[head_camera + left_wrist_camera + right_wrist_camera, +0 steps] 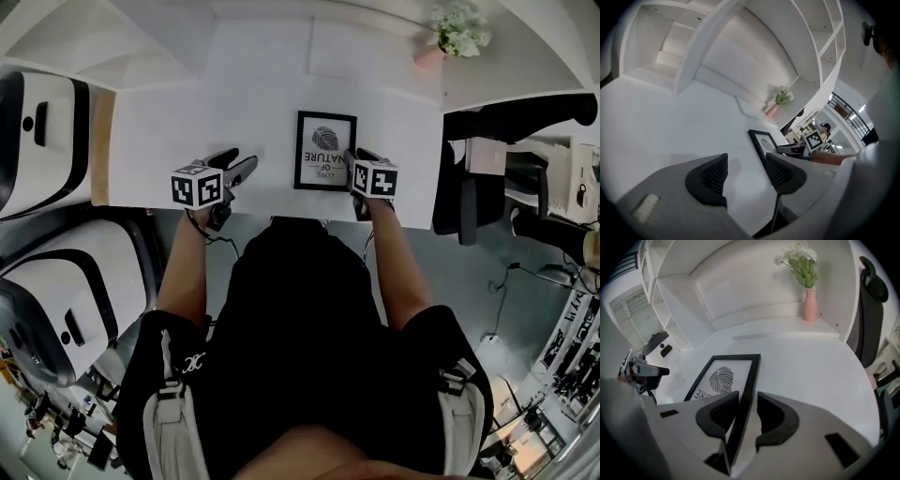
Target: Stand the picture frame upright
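At the desk's (pixel 159 131) front edge, left of centre, the left gripper (pixel 746 164) hangs over bare white top, its ribbed black pads spread, with nothing between them. It is just beside the frame (pixel 324 150) and apart from it.

Next comes the frame, lying flat and face up at the middle of the front edge. It is a slim rectangle with thin black rails around a white print of a leaf and some lettering. It looks light and stiff, so it should tip up as one piece. The rails seem smooth and hard, and a shallow pinch could slide. Any glazing would be fragile, though I cannot tell if there is any, and the back with its prop is hidden.

The right gripper (pixel 747 397) straddles the frame's right rail near the front corner, pads apart on either side and not yet pressing. That rail looks like the sensible hold, with the left rail free for steadying.

At the desk's far right corner stands a slender pink vase (pixel 810 304) of pale flowers, well apart.
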### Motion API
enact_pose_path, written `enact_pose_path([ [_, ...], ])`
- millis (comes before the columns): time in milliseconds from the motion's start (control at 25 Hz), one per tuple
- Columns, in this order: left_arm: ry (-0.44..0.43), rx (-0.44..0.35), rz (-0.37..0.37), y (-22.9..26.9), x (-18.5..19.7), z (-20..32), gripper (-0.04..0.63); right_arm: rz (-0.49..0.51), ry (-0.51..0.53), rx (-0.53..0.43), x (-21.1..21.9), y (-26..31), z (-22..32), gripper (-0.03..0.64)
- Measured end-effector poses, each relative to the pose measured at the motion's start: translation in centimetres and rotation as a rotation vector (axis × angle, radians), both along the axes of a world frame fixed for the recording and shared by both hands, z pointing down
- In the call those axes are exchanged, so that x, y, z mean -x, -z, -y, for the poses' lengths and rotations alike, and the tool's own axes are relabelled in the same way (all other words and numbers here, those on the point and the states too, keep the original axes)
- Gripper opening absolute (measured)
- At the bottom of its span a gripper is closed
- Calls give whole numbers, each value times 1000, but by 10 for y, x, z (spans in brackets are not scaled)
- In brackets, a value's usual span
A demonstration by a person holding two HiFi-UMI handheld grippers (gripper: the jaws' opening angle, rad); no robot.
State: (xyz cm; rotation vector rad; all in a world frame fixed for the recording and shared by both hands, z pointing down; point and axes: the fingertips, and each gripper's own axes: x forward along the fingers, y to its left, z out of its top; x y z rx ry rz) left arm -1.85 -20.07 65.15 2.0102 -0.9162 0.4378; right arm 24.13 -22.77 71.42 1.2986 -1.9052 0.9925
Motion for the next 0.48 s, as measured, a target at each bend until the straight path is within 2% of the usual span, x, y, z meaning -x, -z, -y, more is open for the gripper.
enact_pose_path([
  [80,-9,5,1,-1,-1,1,255,10,13,12,2,-1,0,95],
  [200,-21,7,0,2,-3,2,255,18,16,36,4,1,0,86],
  [480,-48,-3,7,3,-14,2,255,78,-47,66,1,-2,0,72],
])
